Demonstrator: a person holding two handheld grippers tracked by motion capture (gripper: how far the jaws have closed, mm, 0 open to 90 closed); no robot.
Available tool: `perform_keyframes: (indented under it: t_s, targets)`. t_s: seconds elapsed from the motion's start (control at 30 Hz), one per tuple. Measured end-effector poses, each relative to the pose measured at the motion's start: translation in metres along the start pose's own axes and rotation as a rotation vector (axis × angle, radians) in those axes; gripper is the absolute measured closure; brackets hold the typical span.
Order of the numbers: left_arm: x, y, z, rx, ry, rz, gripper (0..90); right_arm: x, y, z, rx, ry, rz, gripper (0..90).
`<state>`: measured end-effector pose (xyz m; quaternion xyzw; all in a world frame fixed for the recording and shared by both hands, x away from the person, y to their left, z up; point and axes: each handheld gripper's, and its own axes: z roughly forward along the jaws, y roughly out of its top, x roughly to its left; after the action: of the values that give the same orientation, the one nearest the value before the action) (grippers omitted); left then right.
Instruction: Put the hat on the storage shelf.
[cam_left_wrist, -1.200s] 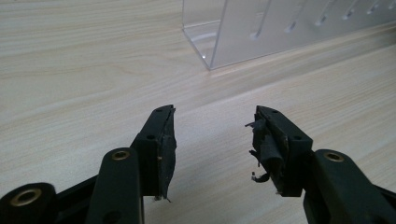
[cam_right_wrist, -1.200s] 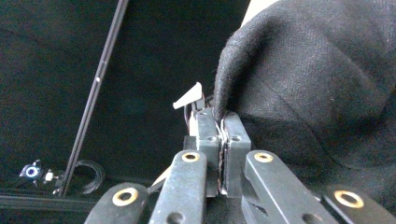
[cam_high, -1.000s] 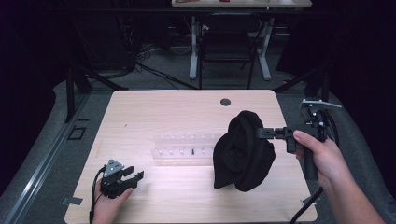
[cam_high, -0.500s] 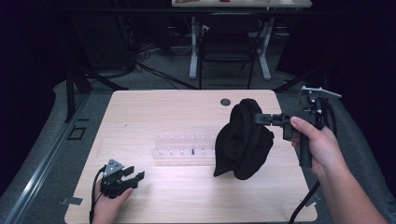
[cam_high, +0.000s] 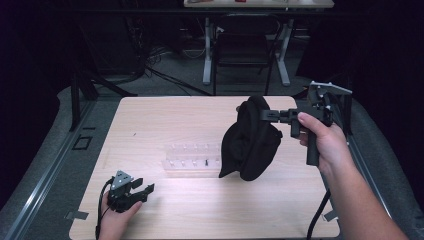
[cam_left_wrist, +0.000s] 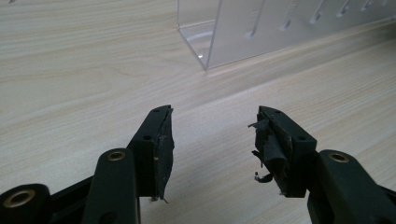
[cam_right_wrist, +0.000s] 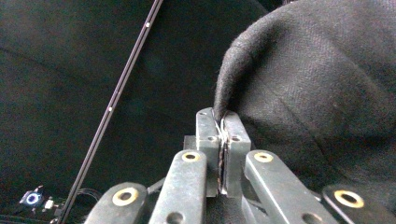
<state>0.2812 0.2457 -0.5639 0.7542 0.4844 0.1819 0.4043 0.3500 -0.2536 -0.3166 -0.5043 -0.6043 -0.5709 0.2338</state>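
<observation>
So my right hand-held gripper (cam_high: 266, 115) is clamped tight on an edge of the black cloth (cam_high: 250, 142), jaws fully pinched on a fold of it. Compared to a second ago I've carried it up and a bit toward the far right of the tabletop (cam_high: 165, 120), so the cloth now hangs mostly in the air from the jaws, its lower end down by the right end of the clear plastic rack (cam_high: 192, 160) and covering it there. I can't tell if the bottom touches the wood. My left hand-held gripper (cam_high: 134, 192) sits low at the near-left corner, and its jaws have just been opening. They're spread wide with nothing between them. I'd guess the next bit is bringing that free one over to catch a second edge.
</observation>
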Motion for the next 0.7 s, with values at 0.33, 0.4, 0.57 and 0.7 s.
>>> perform_keyframes:
  t_s: [0.33, 0.4, 0.57, 0.7]
  targets:
    - [-0.001, 0.0, 0.001, 0.001, -0.001, 0.005, 47.0, -0.006, 0.009, 0.016, -0.005, 0.009, 0.004, 88.7]
    - [-0.001, 0.0, 0.001, 0.001, -0.002, 0.005, 47.0, -0.006, 0.012, 0.019, -0.007, 0.011, 0.006, 88.7]
    - [-0.001, 0.0, 0.001, -0.002, -0.005, 0.002, 47.0, -0.01, 0.018, 0.027, -0.002, 0.015, 0.005, 88.6]
    - [-0.001, 0.0, 0.002, -0.002, -0.006, 0.005, 47.0, -0.013, 0.022, 0.034, 0.002, 0.024, 0.002, 88.7]
